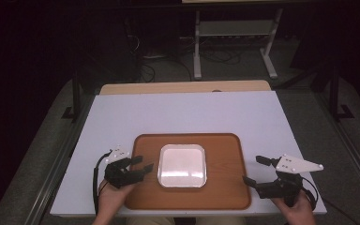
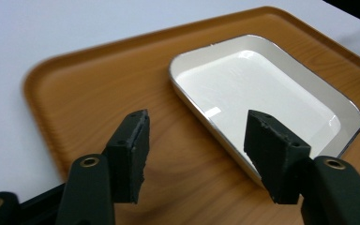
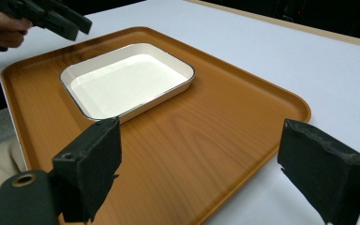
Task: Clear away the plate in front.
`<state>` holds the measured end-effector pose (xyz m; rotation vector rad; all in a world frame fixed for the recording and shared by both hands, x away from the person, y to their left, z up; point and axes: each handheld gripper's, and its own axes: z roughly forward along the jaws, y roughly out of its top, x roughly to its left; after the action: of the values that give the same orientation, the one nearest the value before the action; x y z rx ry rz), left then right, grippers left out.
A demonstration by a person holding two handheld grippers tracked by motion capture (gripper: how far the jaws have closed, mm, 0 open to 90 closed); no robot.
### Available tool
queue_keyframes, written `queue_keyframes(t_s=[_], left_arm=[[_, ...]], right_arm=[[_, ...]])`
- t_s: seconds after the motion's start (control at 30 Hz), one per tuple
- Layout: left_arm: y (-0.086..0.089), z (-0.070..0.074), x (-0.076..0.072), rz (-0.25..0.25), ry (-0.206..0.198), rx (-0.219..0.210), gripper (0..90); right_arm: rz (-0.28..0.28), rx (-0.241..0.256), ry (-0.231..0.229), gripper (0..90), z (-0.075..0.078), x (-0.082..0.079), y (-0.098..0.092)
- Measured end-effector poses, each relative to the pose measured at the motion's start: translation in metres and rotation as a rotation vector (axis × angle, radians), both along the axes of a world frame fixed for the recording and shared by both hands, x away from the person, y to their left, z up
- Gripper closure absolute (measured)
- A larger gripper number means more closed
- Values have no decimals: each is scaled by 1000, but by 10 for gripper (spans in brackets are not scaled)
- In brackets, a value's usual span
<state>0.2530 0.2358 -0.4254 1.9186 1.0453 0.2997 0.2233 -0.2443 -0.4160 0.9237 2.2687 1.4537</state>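
A white enamel dish (image 1: 182,165) with a thin dark rim is set at the middle of a wooden tray (image 1: 225,192) on the near half of the white table (image 1: 187,112), so that bare tray floor is left on all four sides for jaws to be brought in. The left gripper (image 1: 143,164) is held over the tray's left part, jaws apart and empty, aimed at the dish's left rim, apparently for a grasp there. The right gripper (image 1: 256,169) is kept just off the tray's right edge, jaws wide apart and empty, with open tabletop beyond.
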Motion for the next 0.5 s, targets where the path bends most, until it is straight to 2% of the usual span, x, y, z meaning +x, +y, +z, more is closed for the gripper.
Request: queue_keyframes(t_s=[0.07,0.23,0.33,0.43,0.5], left_arm=[[5,2,-2,-13,-17,-6,380],[16,6,-7,-27,-64,9,332],[22,6,-10,-49,-73,10,315],[29,2,-12,-81,-66,6,311],[34,-4,-15,-79,-74,25,307]], right_arm=[[-1,-3,0,131,0,0,0],[-2,-13,4,131,-1,0,0],[-2,-17,3,131,-1,0,0],[-2,-20,2,131,-2,1,0],[-2,-20,6,131,-2,1,0]])
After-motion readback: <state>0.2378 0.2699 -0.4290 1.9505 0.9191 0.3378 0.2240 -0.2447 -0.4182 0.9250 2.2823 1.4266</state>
